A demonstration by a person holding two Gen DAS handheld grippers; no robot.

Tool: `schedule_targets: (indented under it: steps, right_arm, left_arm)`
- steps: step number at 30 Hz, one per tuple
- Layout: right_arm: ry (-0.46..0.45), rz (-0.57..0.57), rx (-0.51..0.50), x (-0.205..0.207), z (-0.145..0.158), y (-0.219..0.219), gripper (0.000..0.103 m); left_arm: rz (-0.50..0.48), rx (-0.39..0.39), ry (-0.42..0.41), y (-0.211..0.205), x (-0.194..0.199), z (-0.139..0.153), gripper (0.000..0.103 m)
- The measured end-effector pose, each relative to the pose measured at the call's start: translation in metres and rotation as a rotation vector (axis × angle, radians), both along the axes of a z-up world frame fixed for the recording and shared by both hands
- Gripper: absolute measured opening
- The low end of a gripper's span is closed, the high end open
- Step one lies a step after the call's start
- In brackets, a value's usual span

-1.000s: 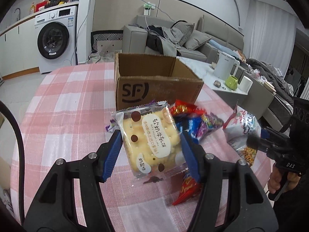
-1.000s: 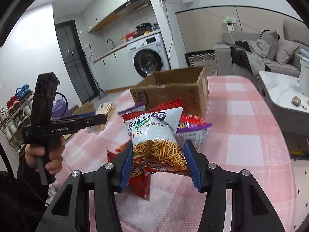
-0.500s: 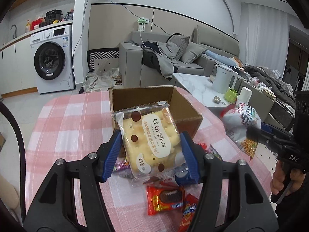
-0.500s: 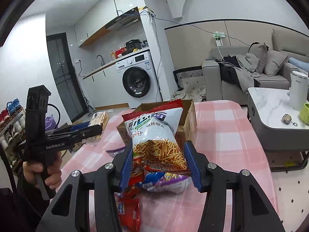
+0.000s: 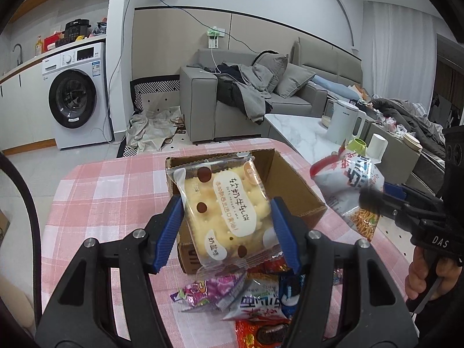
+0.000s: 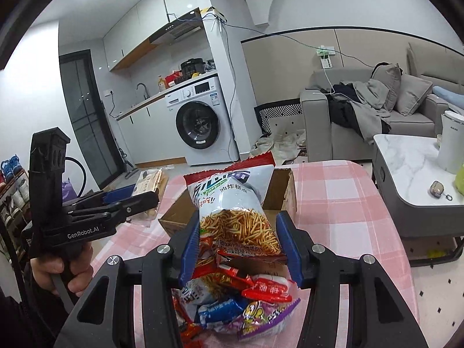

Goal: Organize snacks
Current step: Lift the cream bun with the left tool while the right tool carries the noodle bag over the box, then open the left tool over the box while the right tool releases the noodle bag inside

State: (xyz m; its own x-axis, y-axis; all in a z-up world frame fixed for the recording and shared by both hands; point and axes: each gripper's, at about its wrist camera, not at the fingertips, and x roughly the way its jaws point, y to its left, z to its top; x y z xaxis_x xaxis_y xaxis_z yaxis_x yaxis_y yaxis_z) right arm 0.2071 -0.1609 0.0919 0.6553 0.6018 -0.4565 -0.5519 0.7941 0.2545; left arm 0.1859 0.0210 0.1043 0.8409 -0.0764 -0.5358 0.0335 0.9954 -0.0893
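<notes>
My left gripper (image 5: 227,232) is shut on a clear pack of yellow crackers (image 5: 224,208), held up in front of the open cardboard box (image 5: 293,185). My right gripper (image 6: 240,243) is shut on a white and red bag of fried snack sticks (image 6: 236,211), raised over the same box (image 6: 285,191). That bag (image 5: 351,185) also hangs at the right of the left wrist view. A pile of small snack packets (image 5: 249,298) lies on the pink checked tablecloth (image 5: 110,191) below both grippers. The pile (image 6: 240,301) shows under the bag in the right wrist view.
The table's far edge lies just behind the box. A marble coffee table (image 6: 406,168) with a white kettle (image 5: 343,121) stands to the right. A grey sofa (image 5: 246,98) and a washing machine (image 5: 76,98) are farther back. A hand (image 6: 61,266) holds the left gripper's handle.
Both grippers have risen and moved forward with their packs, from low over the snack pile to above the box. The box now sits lower in both views and shows its inside.
</notes>
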Motion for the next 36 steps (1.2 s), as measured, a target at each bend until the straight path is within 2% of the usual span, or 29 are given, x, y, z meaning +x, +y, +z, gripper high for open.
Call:
schedule_targets:
  steps: [8,18,28,36]
  right_arm:
    - [0.033,-0.006,-0.019,0.036,-0.016,0.021,0.051]
    - [0.061,-0.012,-0.036,0.074,-0.031,0.042,0.051]
    - [0.067,-0.021,-0.076,0.096,-0.045,0.062,0.051]
    - [0.068,0.007,-0.084,0.101,-0.05,0.069,0.051]
  left_arm:
    - [0.015,0.004,0.057,0.01,0.05,-0.028,0.059]
    - [0.029,0.027,0.094,0.013,0.096,-0.047,0.059]
    - [0.033,0.053,0.132,0.011,0.121,-0.066,0.059]
    - [0.029,0.073,0.156,0.006,0.125,-0.076,0.059]
